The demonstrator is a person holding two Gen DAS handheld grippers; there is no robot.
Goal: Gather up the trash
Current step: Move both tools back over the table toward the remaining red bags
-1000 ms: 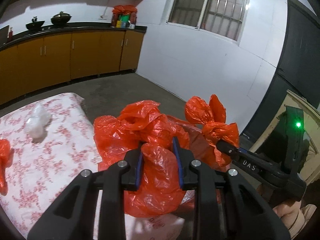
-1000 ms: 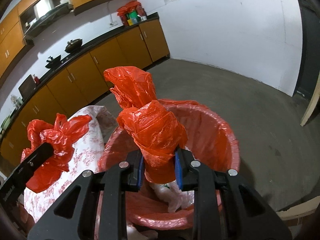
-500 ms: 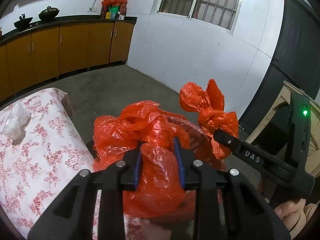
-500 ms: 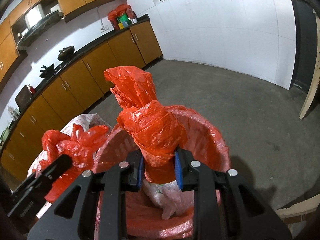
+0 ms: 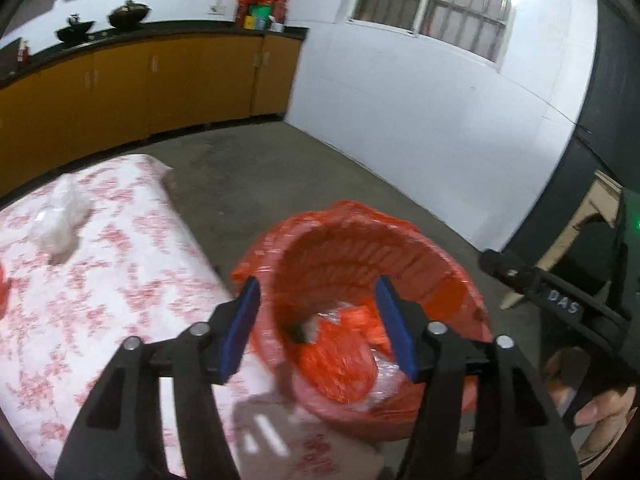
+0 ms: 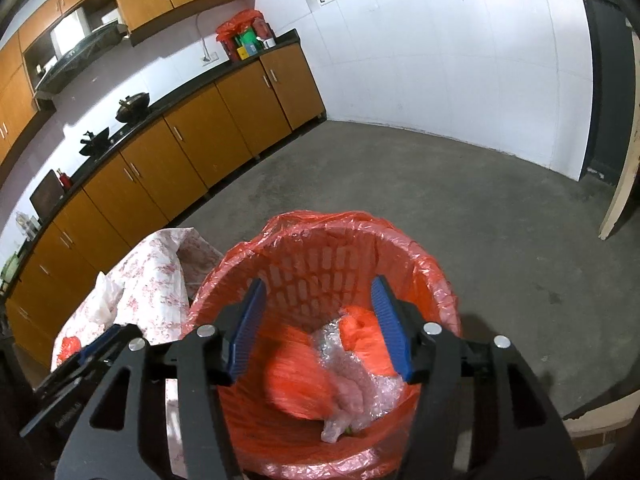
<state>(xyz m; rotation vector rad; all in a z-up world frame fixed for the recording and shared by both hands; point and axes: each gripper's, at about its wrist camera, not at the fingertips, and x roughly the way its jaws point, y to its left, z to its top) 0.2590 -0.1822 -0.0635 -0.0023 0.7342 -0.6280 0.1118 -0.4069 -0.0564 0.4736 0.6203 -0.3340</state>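
On the far left, a crumpled clear plastic bag [image 5: 60, 216] lay on the floral-clothed surface [image 5: 120, 280], well apart from the bin, and a scrap of red plastic [image 5: 3, 292] showed at that surface's left edge; both looked like trash you had yet to collect. Your left gripper [image 5: 316, 320] hung near the surface's right corner, over the bin's left rim, its jaws spreading with nothing between the blue pads. Just right of the surface stood the red-lined bin [image 6: 436, 276], and a red bag [image 6: 296, 380] was inside it, blurred, beside bubble wrap [image 6: 360, 364] and more red plastic. Your right gripper [image 6: 320, 320] was above the bin's mouth, its jaws likewise widening and empty, the bag below them and untouched by the pads.

The main risk was the liner: it was only folded loosely over the rim, and a low fingertip pulled back across it could drag it off or tip the light bin. The bags were springy, so they might puff up and spill over the near edge. Reaching left for the clear bag, you could snag the cloth, which hung loose at the corner, and pull it with you. The two grippers were close together over the bin, so crossing paths could knock them.
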